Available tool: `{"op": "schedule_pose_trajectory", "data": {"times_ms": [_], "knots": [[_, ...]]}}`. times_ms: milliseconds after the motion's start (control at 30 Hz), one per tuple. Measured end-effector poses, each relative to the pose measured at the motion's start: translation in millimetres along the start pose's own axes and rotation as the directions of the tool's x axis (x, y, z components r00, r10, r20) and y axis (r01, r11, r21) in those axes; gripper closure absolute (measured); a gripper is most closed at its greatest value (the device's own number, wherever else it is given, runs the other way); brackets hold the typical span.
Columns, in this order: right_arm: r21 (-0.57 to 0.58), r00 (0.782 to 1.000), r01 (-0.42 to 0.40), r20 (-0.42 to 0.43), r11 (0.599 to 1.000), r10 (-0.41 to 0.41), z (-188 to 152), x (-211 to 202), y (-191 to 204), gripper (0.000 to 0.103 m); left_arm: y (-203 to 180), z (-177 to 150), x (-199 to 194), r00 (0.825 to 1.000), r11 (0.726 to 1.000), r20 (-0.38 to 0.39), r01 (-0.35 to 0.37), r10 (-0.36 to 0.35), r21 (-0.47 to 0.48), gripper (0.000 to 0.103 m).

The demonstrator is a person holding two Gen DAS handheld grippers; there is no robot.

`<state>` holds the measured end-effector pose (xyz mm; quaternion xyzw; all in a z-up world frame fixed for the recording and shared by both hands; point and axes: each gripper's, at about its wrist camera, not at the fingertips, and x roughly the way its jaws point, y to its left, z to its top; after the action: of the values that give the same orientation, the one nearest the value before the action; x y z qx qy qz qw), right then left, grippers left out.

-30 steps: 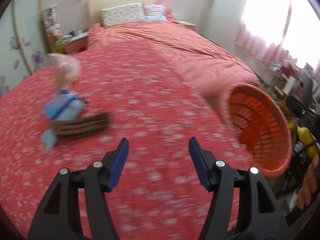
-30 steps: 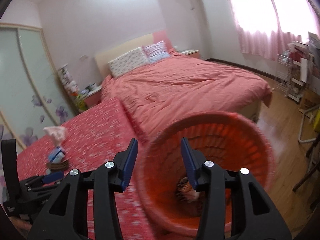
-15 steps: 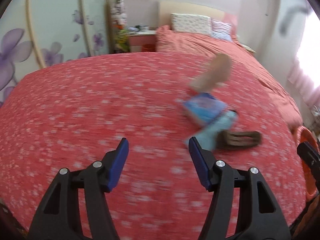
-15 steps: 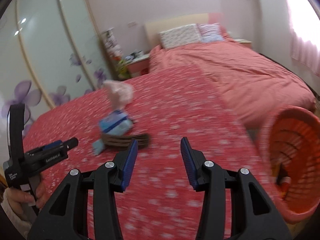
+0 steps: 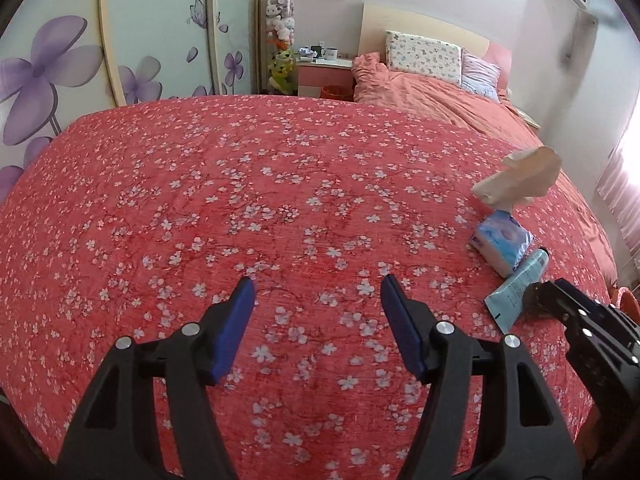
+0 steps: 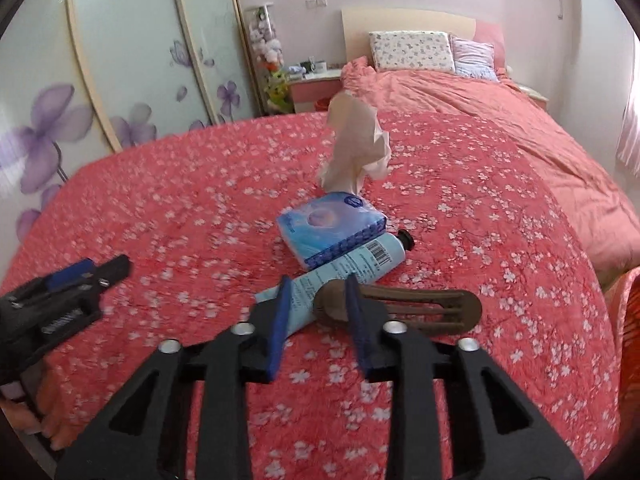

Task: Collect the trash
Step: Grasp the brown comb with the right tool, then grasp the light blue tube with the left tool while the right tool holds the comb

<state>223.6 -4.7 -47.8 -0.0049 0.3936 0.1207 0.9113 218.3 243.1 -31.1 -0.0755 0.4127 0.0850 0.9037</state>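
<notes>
The trash lies on the red flowered bedspread [image 6: 160, 216]: a blue tissue pack [image 6: 332, 228] with a tissue [image 6: 356, 148] standing out of it, a light-blue tube [image 6: 352, 264] and a brown hair clip [image 6: 432, 308]. My right gripper [image 6: 318, 282] hangs low over them. Its jaws are closing, with the tube's flat end and the clip's round end between them, and no pad visibly presses. In the left wrist view my left gripper [image 5: 316, 284] stands open over bare bedspread [image 5: 200, 200], left of the tissue pack [image 5: 502, 240], the tube [image 5: 518, 286] and my right gripper [image 5: 538, 292].
An orange basket [image 6: 628, 320] shows at the right edge, beside the bed. A second bed with pillows [image 6: 412, 50] stands behind, and a wardrobe with purple flowers [image 6: 120, 92] on the left. A person's hand [image 6: 36, 428] holds the left gripper [image 6: 88, 274].
Both views have swung left, away from the orange basket and onto the bedspread. My right gripper came in over the tube and hair clip, and its jaws narrowed.
</notes>
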Motion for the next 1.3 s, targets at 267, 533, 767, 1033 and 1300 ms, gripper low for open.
{"op": "schedule_pose_trajectory", "data": {"times_ms": [267, 533, 767, 1033, 1300], "knots": [[-0.017, 0.999, 0.040, 0.007, 0.999, -0.040, -23.6, -23.8, -30.4, 0.092, -10.2, -1.5, 4.8, 1.000, 1.000, -0.007, 0.022, -0.022, 0.015, 0.038], [0.041, 0.996, 0.093, -0.008, 0.995, -0.093, -40.3, -48.5, -78.5, 0.085, -34.5, -5.1, 6.9, 0.998, 0.997, -0.021, 0.059, -0.058, 0.044, 0.038], [0.208, 0.999, 0.051, -0.009, 0.977, -0.050, -37.0, -39.9, -95.7, 0.065, -56.9, -6.8, 10.5, 0.996, 0.993, -0.037, 0.089, -0.087, 0.071, 0.037], [0.180, 0.992, 0.107, -0.084, 0.978, -0.093, -33.9, -5.3, -81.7, 0.065, -87.0, -11.3, 15.7, 0.990, 0.983, -0.058, 0.133, -0.127, 0.130, 0.037], [0.175, 0.982, 0.183, -0.077, 0.967, -0.172, -46.8, -15.6, -100.7, 0.073, -120.0, -11.9, 29.1, 0.984, 0.969, -0.082, 0.169, -0.156, 0.183, 0.036]]}}
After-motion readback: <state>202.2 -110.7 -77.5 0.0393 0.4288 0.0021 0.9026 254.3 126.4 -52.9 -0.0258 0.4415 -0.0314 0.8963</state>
